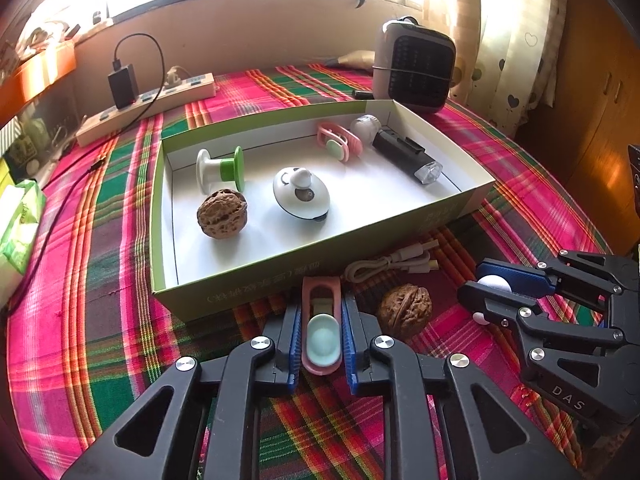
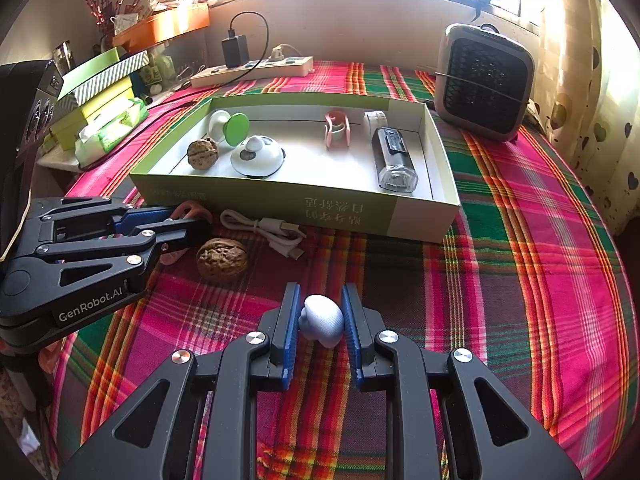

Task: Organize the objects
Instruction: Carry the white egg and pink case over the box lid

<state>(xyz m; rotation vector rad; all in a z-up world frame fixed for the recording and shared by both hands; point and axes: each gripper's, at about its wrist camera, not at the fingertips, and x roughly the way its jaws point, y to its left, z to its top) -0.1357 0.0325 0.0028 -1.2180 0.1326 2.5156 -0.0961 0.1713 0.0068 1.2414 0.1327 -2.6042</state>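
My left gripper (image 1: 322, 338) is shut on a pink clip with a mint pad (image 1: 321, 334), low over the plaid cloth just in front of the green box (image 1: 280, 276). My right gripper (image 2: 321, 322) is shut on a small white mushroom-shaped piece (image 2: 323, 324). It shows again in the left wrist view, as right gripper (image 1: 478, 292) at the right. A loose walnut (image 1: 405, 310) and a coiled white cable (image 1: 394, 264) lie on the cloth between the grippers and the box. Inside the box lie a walnut (image 1: 222, 213), a white-and-green spool (image 1: 222, 170), a white dome (image 1: 301, 196), a second pink clip (image 1: 339, 142) and a black torch (image 1: 404, 152).
A grey fan heater (image 1: 416, 66) stands behind the box at the right. A power strip (image 1: 148, 108) with a black charger lies at the back left. A tissue pack (image 1: 18, 224) and stacked boxes (image 2: 100, 80) crowd the left edge. A curtain (image 2: 580, 80) hangs at right.
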